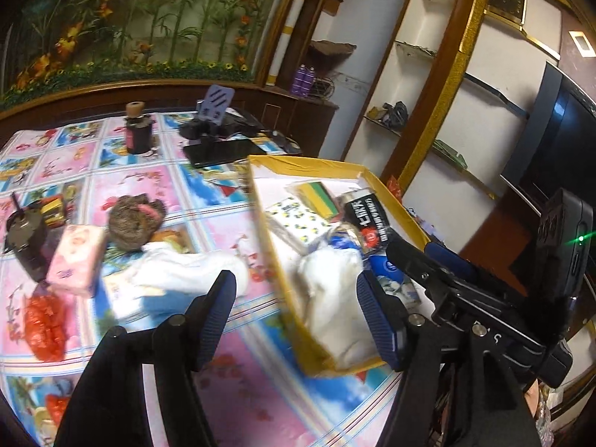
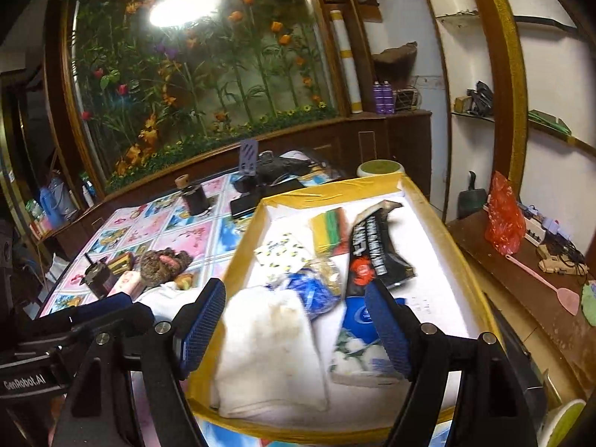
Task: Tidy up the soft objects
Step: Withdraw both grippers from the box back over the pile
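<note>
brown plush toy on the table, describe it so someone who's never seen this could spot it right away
Start at the yellow-rimmed box on the floral tablecloth and look left, outside the box. The brown plush toy lies there between a pink tissue pack and a white towel. It is the only shaggy brown thing around, with a pink patch on top.

A folded white towel (image 2: 272, 350) is lying flat in the near corner of the yellow-rimmed box (image 2: 439, 223), directly ahead of and below the right gripper (image 2: 296, 331), between its two fingers in that view and touching neither. Beyond it, soft packets are lying jumbled: a blue-and-white pack (image 2: 367, 335) under the right finger, a black pouch (image 2: 376, 249), a lemon-print pack (image 2: 281, 255). A second white cloth (image 1: 178, 275) is lying crumpled outside the box, just beyond the left gripper (image 1: 298, 309), with a brown plush toy (image 1: 134, 219) farther out.
</note>
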{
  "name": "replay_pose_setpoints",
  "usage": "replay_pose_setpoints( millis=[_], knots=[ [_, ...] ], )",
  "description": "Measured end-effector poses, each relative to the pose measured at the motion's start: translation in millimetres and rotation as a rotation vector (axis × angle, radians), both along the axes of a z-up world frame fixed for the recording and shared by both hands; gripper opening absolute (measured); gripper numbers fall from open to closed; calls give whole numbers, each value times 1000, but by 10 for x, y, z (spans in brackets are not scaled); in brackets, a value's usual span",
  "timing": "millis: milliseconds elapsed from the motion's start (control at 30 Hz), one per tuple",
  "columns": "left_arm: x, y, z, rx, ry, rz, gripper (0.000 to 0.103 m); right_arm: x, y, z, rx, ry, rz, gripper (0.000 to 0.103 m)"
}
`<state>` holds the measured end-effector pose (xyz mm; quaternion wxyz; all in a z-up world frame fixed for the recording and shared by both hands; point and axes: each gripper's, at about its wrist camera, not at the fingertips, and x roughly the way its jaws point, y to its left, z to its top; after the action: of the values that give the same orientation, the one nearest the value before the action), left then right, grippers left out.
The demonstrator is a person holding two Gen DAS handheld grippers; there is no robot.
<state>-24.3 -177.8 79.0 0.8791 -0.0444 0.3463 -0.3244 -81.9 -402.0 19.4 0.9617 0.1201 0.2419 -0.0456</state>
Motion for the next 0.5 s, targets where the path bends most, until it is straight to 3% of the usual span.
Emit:
replay_pose_setpoints(
  millis=[300,500],
  knots=[
    [-117,1103,11,-29,2,147,66,163,785,-91,-59,5,217,82],
    [-180,1724,-263,10,121,236,66,249,1246,-311,-111,64,365,82]
  ],
)
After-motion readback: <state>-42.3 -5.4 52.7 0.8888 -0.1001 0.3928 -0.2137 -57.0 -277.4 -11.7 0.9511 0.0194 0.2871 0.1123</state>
